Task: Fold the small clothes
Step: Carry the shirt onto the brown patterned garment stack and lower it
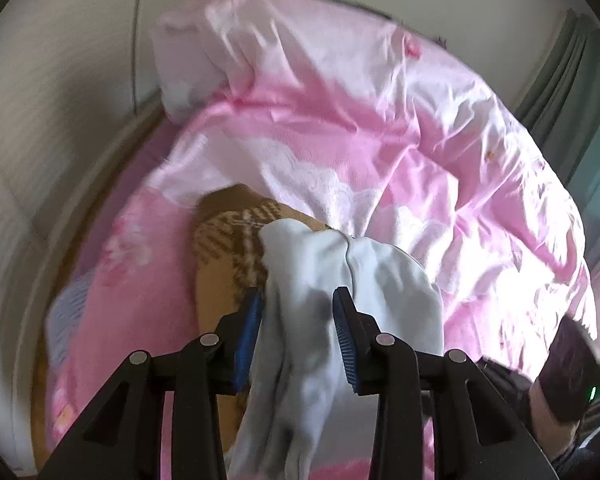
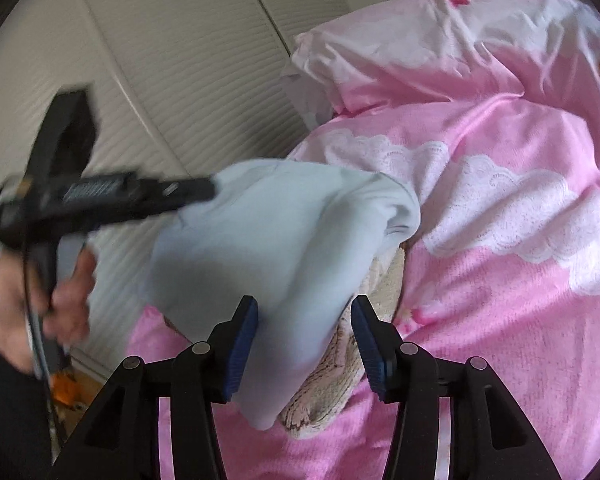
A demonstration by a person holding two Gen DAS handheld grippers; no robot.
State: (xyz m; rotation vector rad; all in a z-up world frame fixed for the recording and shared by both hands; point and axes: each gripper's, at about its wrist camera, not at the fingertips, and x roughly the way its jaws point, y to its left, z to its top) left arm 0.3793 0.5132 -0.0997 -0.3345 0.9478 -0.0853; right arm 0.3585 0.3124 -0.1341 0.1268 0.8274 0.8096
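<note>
Nearest to us in the right wrist view, the right gripper point(image 2: 305, 342) stands with its jaws apart. The pale blue garment point(image 2: 260, 264) hangs down between them, brushing the left blue pad, while the other pad is clear of the cloth, so we read this tool as released. In the left wrist view the left gripper point(image 1: 296, 340) also has a gap between its pads; the same pale garment point(image 1: 340, 300) drapes through that gap and lies against the left pad, but neither pad presses it, so this tool is let go as well. The cloth looks bunched and creased rather than flat.

Just beyond, under the garment, lies a brown patterned knit piece point(image 1: 228, 240), seen cream-coloured from the other side point(image 2: 332, 384). Both rest on the pink quilt point(image 2: 500, 280), with a pillow point(image 2: 400, 56) further back and the ribbed wall panel point(image 2: 172, 60) behind.

We judge the step to be laying out and re-gripping the garment for a fold. To do it well we would:
- let the cloth settle on the quilt, clear of the knit piece;
- take two matching corners or a hem edge, one per tool, rather than the bunched middle;
- close fully on a single layer before lifting;
- pull the edge taut between both tools so the fold lands straight.

The left hand point(image 2: 40, 300) is blurred, so we slow down first.
</note>
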